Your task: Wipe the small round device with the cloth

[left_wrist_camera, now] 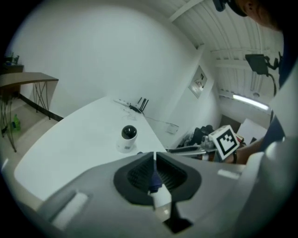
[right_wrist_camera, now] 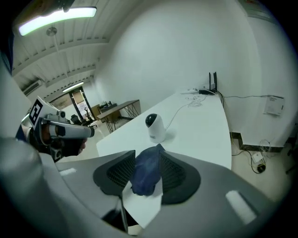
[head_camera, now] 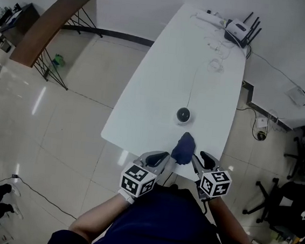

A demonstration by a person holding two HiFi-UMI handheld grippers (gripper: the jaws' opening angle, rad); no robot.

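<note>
On the white worktop (head_camera: 156,86), near its close end, the small round white device with a black dome (head_camera: 183,115) stood upright just beyond the bunched dark blue cloth (head_camera: 184,148), apart from it. The left hand-held gripper (left_wrist_camera: 155,158) had its jaws all but together, pinching a thin edge of the cloth. The right hand-held gripper (right_wrist_camera: 146,153) had its jaws apart at a middling width. The cloth's bulk sat between the pads and brushed them, judged loose rather than clamped. Key relation: the device lay ahead of both grippers, farther up the worktop, with the cloth between it and the jaws. In the right gripper view it sat almost dead ahead of the jaw line; in the left gripper view it was ahead but off to the left. Neither hand was clearly nearer. The device was round, with no long axis to speak of. Its thin white cable (head_camera: 193,82) ran away up the worktop, so the near side looked free for approach. The next move probably called for a firm hold on the cloth, then a short push forward.
</note>
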